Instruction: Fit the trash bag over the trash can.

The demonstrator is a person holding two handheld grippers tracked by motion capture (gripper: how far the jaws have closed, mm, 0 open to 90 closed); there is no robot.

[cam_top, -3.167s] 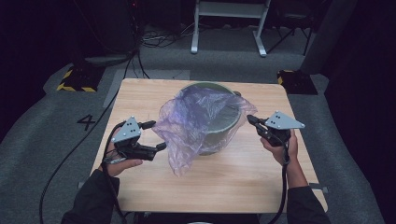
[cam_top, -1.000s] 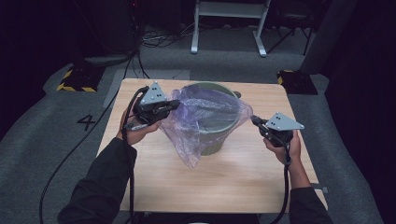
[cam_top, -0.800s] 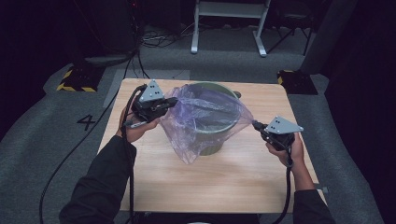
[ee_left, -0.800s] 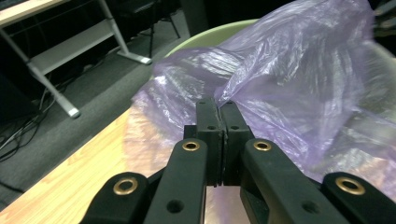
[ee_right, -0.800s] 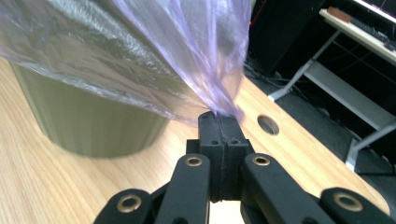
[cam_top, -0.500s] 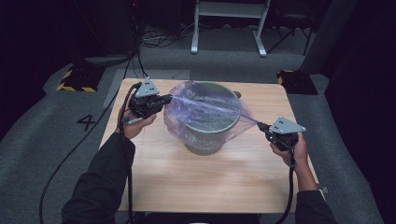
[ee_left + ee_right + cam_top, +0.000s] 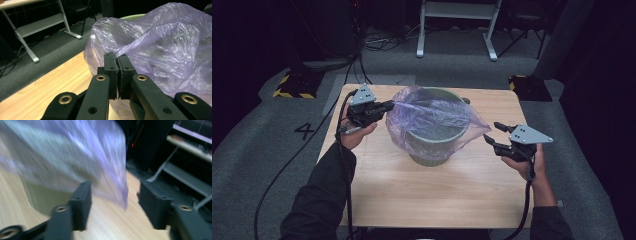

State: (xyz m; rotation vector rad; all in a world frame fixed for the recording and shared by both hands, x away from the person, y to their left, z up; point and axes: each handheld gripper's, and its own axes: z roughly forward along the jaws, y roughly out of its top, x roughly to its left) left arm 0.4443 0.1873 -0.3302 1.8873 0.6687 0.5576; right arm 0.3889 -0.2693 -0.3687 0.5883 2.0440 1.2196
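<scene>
Right gripper (image 7: 495, 134) just popped open and let go, so the purple bag (image 7: 432, 122) over the bin (image 7: 432, 150) hangs off the left gripper (image 7: 388, 104), clamped tight. It could spring back off the rim.

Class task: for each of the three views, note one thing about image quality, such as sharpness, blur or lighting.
High view: the wooden table is lit, its surroundings dark. Left gripper view: sharp, with shiny highlights on the purple plastic bag. Right gripper view: motion blur smears the bag and the green bin beneath it.
</scene>
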